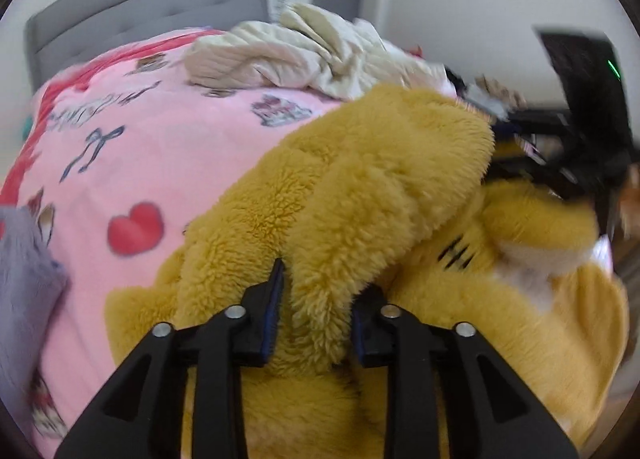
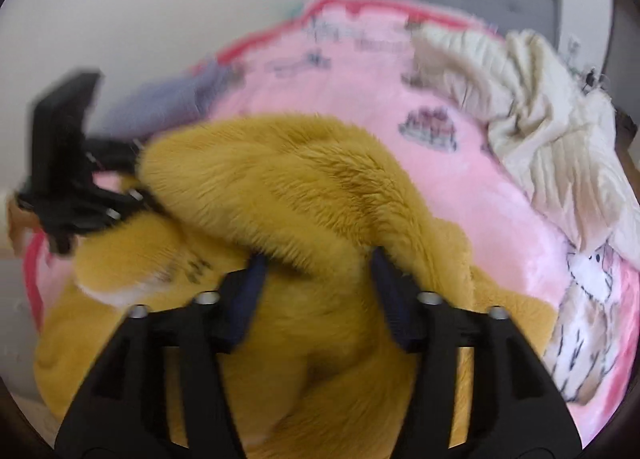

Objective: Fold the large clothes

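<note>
A large mustard-yellow fleece garment (image 1: pixel 360 187) with a white patch and black marks lies bunched on a pink printed blanket (image 1: pixel 160 147). My left gripper (image 1: pixel 320 299) has a thick fold of the fleece pinched between its blue pads. In the right wrist view the same garment (image 2: pixel 280 187) drapes over the tips of my right gripper (image 2: pixel 320 271). Its jaws stand wide, with fleece between them and not squeezed. A raised ridge of fleece runs from one gripper to the other. The picture is blurred.
A heap of cream clothes (image 1: pixel 304 47) lies at the far side of the bed, below a grey padded headboard (image 1: pixel 160 7). A lilac fuzzy piece (image 1: pixel 24 267) sits at the left edge. White walls stand behind the bed.
</note>
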`<state>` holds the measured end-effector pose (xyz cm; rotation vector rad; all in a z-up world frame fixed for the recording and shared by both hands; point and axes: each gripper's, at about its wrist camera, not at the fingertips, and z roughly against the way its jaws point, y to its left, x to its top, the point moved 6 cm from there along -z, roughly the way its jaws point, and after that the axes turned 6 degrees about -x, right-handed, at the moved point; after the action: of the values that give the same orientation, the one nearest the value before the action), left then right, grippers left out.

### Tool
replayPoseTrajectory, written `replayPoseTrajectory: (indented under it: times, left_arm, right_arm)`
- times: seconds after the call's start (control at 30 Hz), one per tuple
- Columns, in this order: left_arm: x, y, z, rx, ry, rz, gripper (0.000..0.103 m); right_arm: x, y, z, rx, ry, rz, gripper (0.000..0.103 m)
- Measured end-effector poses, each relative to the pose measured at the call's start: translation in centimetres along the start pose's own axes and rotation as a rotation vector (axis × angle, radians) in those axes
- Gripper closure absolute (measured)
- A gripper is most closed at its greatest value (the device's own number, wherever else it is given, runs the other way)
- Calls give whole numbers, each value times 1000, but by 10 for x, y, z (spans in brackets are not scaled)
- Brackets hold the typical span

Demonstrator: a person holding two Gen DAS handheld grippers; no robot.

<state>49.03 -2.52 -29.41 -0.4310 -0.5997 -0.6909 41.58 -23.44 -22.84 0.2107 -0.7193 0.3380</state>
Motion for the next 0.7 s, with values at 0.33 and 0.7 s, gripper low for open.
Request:
replayPoseTrajectory:
  times: [0.33,0.7]
  left_arm:
    - [-43,-10,52,50,-86,196,30]
    - [-84,15,38,-11,-121,587,17]
  right_arm:
    - [-75,-21,62,-117,4,-254,43]
    - [-96,-7,26,-48,92,-288,76]
